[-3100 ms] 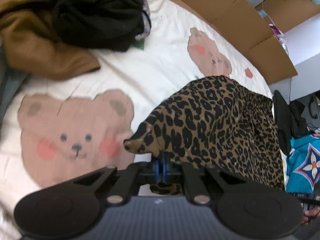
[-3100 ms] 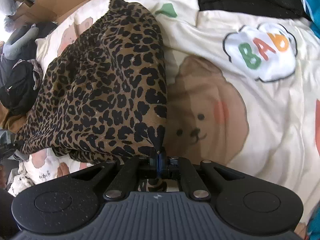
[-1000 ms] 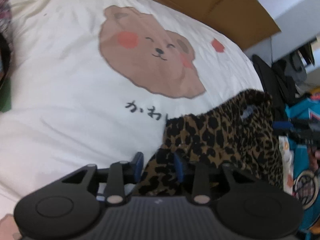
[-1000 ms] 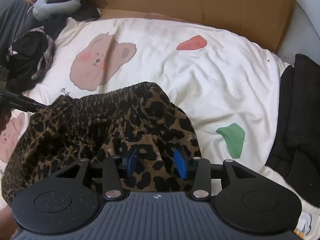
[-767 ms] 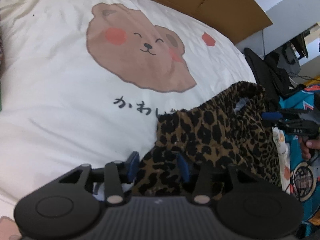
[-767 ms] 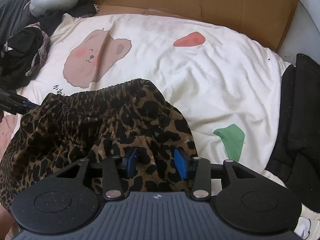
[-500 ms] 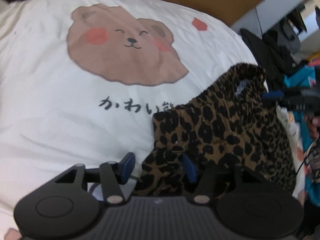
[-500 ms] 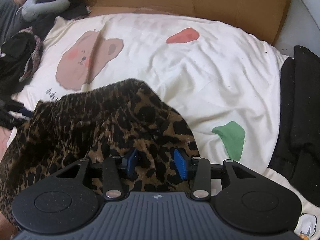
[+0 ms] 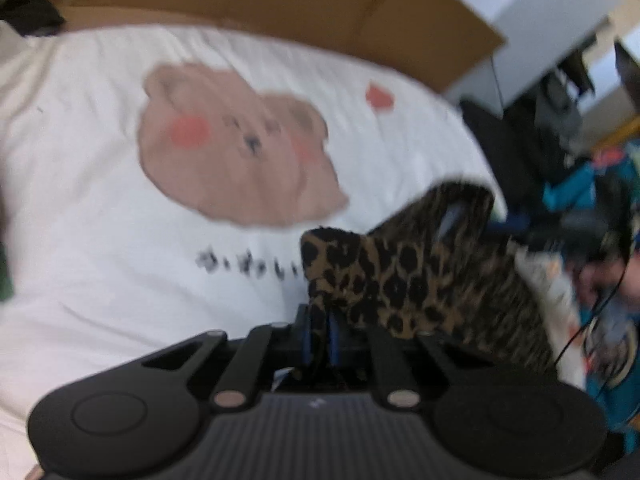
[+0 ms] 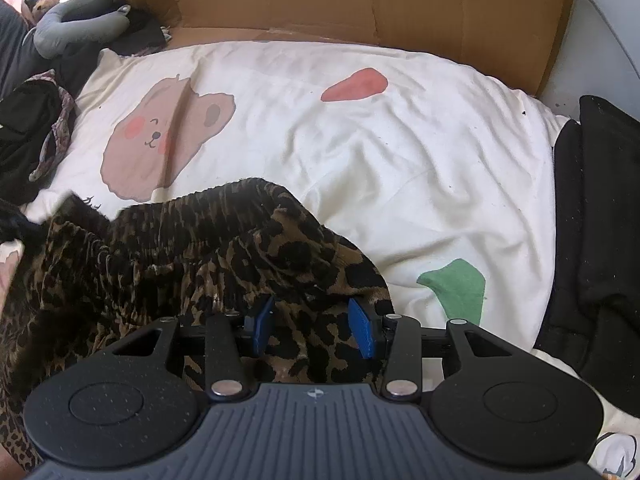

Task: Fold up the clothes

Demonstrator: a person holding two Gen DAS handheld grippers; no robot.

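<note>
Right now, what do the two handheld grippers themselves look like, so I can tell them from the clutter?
Both look alike: the left gripper and right gripper each have a black ribbed body, two round discs at the sides, black linkage arms with silver pivot pins, and blue finger pads. No sleeves show.

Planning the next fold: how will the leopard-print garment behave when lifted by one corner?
Probably floppy: the leopard-print garment drapes and bunches where the closing left tool pinches it. Likely light, since the thin fabric rises in soft folds. Its gathered waistband may stretch.
</note>
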